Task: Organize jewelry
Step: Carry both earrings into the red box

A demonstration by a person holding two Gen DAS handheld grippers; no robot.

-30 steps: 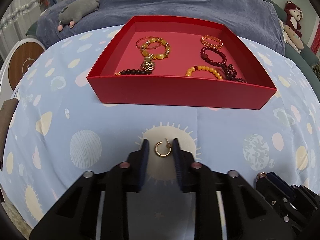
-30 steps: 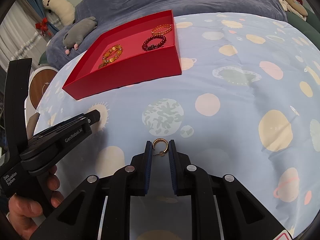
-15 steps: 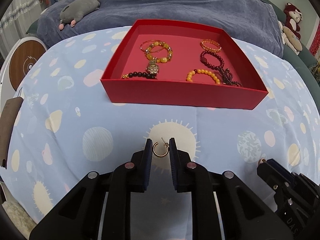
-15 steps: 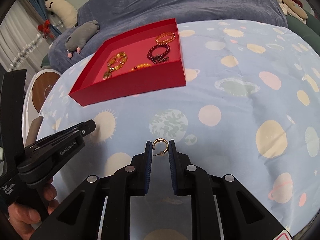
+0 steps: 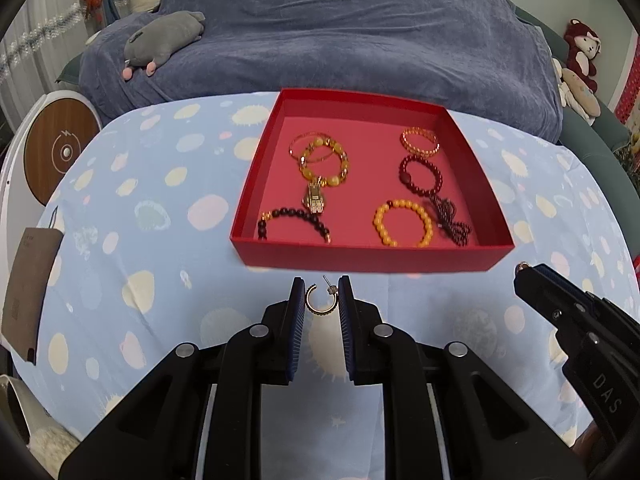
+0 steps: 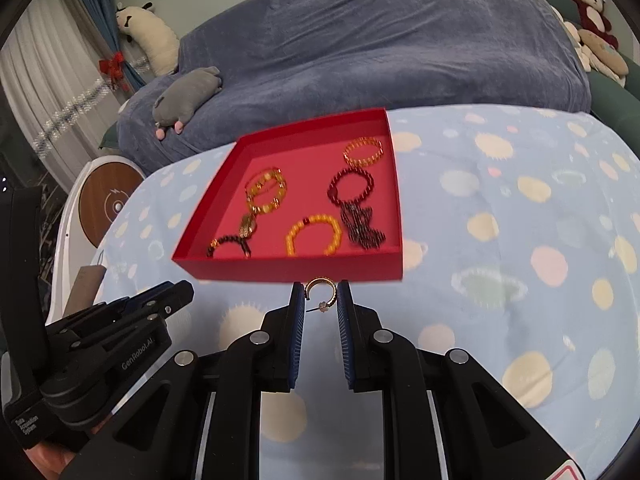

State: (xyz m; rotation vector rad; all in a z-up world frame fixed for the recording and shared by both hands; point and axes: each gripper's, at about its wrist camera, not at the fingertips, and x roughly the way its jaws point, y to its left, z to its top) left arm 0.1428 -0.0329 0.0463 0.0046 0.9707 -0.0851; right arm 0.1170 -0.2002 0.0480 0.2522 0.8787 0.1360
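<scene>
My left gripper [image 5: 321, 294] is shut on a gold hoop earring [image 5: 318, 304] and holds it above the cloth, just short of the near wall of a red tray [image 5: 372, 258]. My right gripper [image 6: 320, 296] is shut on a second gold hoop earring [image 6: 320, 286], also close to the red tray's near wall [image 6: 296, 272]. The tray holds several bead bracelets: a yellow one [image 5: 403, 222], a dark red one [image 5: 420, 172], a black one [image 5: 294, 218]. The right gripper shows at the right in the left wrist view [image 5: 524, 270].
A blue cloth with sun and planet prints [image 5: 160, 240] covers the round table. A blue-covered sofa [image 5: 340, 32] with a grey plush toy [image 5: 164, 40] stands behind. A white round device with a wooden face [image 5: 60, 152] is at the left. A brown tag [image 5: 28, 292] lies at the left edge.
My left gripper closed on the earring and lifted it. Both grippers have risen and moved toward the tray, each carrying an earring.
</scene>
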